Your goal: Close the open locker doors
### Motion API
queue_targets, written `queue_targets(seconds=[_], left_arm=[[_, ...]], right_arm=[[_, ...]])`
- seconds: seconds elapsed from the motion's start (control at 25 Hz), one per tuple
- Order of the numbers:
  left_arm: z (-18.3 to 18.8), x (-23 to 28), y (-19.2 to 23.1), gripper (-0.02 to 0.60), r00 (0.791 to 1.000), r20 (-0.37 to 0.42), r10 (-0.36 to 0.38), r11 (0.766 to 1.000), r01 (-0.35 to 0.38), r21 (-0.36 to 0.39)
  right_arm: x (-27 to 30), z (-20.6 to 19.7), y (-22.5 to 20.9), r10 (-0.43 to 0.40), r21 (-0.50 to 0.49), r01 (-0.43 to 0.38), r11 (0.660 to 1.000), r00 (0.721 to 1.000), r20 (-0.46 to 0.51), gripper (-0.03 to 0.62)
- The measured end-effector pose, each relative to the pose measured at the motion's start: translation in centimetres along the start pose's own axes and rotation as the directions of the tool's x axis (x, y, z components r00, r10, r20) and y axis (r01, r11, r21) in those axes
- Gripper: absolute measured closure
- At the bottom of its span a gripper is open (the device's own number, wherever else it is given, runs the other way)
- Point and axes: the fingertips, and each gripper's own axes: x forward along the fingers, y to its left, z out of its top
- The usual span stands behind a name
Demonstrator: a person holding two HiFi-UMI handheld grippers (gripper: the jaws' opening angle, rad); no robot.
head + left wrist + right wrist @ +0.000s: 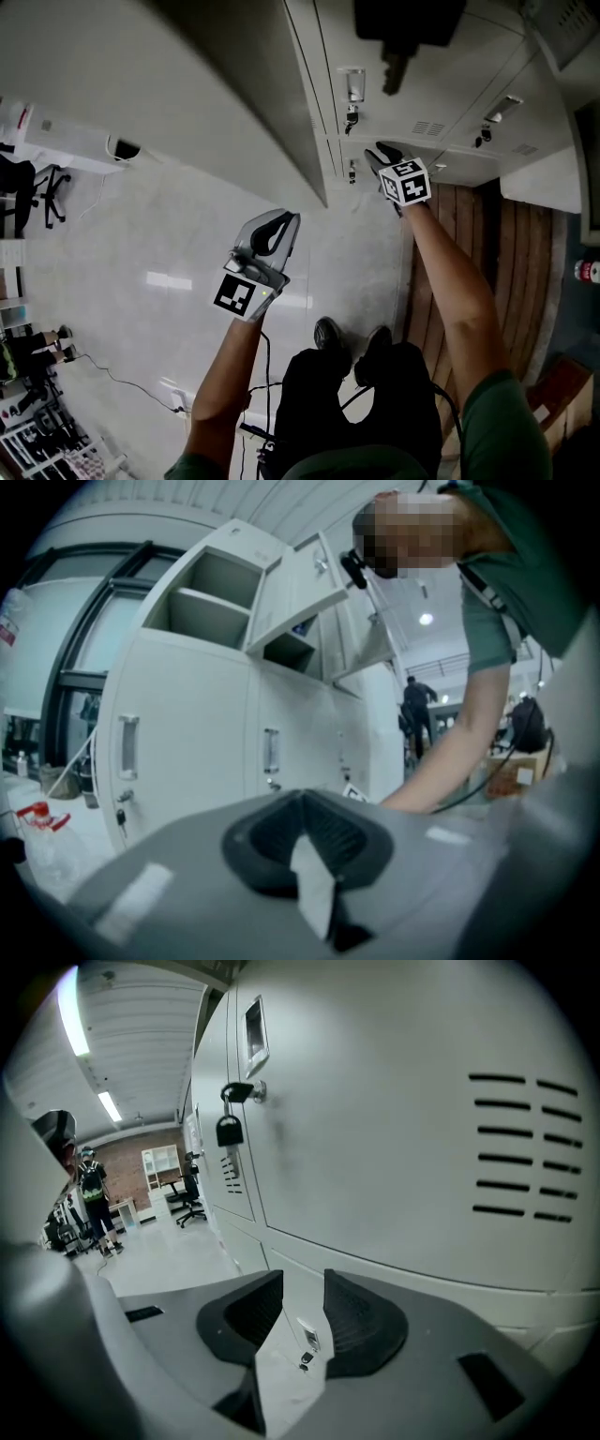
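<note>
In the left gripper view, a bank of pale grey lockers (187, 733) has an upper compartment (202, 607) standing open, its door (305, 583) swung outward. In the head view a broad grey panel (234, 84), seemingly an open door, juts out from the locker fronts (412, 103). My left gripper (286, 218) hangs over the floor just below that panel's corner; its jaws (300, 803) meet at the tips, shut on nothing. My right gripper (380, 150) is up near the locker fronts. It (295, 1288) is open, and a lower locker door's small handle (306, 1338) shows in the gap, untouched.
A closed door with a black padlock (230, 1130) and vent slits (525, 1147) fills the right gripper view. Wooden planks (506, 244) lie by the lockers at the right; glossy floor (141, 244) spreads left. Office chairs (42, 192) and people (92, 1194) are far off. My feet (352, 342) are below.
</note>
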Motion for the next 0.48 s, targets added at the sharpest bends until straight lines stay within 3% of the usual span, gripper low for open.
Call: queue_targets(seconds=[0.2, 0.48], left_arm=[[3.1, 0.5, -1.3, 0.578, 0.996, -0.086, -0.021, 1.0, 0.023, 0.018], [11.9, -0.1, -5.0, 0.578, 0.996, -0.042, -0.082, 0.996, 0.083, 0.019]], right_arm=[[-5.1, 3.6, 2.1, 0.04, 0.002, -0.04, 0.999, 0.998, 0.04, 0.493], [-16.7, 12.5, 9.7, 0.103, -0.047, -0.096, 0.994, 0.978, 0.183, 0.562]])
